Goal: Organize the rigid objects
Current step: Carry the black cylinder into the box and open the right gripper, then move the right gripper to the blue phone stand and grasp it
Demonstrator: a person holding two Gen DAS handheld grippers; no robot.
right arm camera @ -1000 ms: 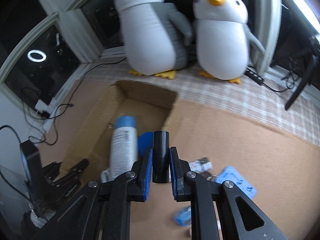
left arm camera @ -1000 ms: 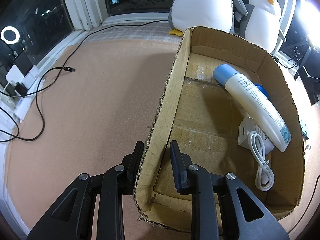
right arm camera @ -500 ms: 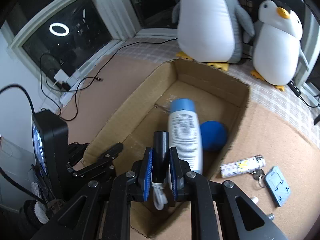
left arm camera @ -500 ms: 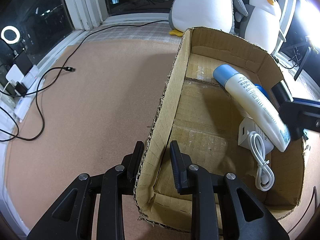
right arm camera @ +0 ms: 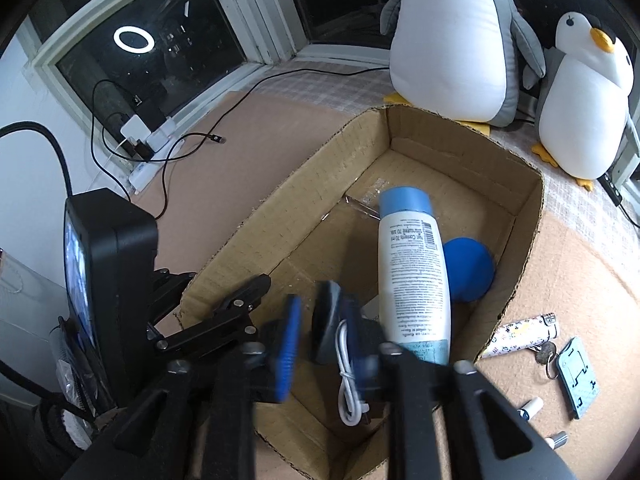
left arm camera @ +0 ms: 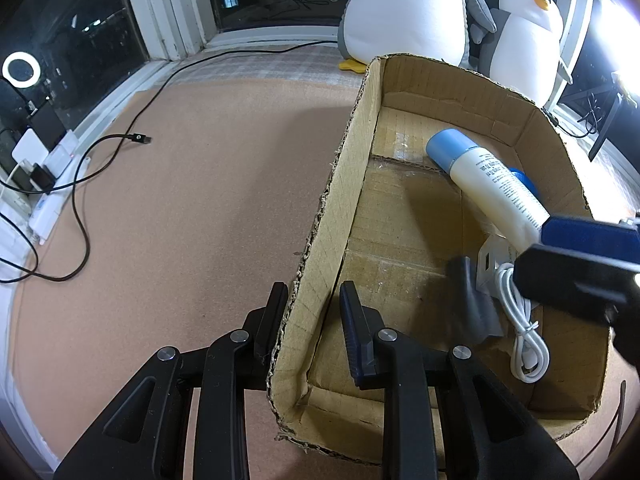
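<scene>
An open cardboard box lies on the tan mat. My left gripper straddles its near left wall, jaws not closed on it. Inside lie a white bottle with a blue cap, a blue ball, and a white charger with coiled cable. My right gripper is open above the box; a blurred black cylinder is loose between its fingers, falling into the box.
Two plush penguins stand behind the box. A lighter, keys with a teal tag and small tubes lie right of the box. A power strip with cables runs along the left window sill.
My right gripper moved over the box, lowered and opened, letting go of the black cylinder. The left gripper and the box have not moved.
</scene>
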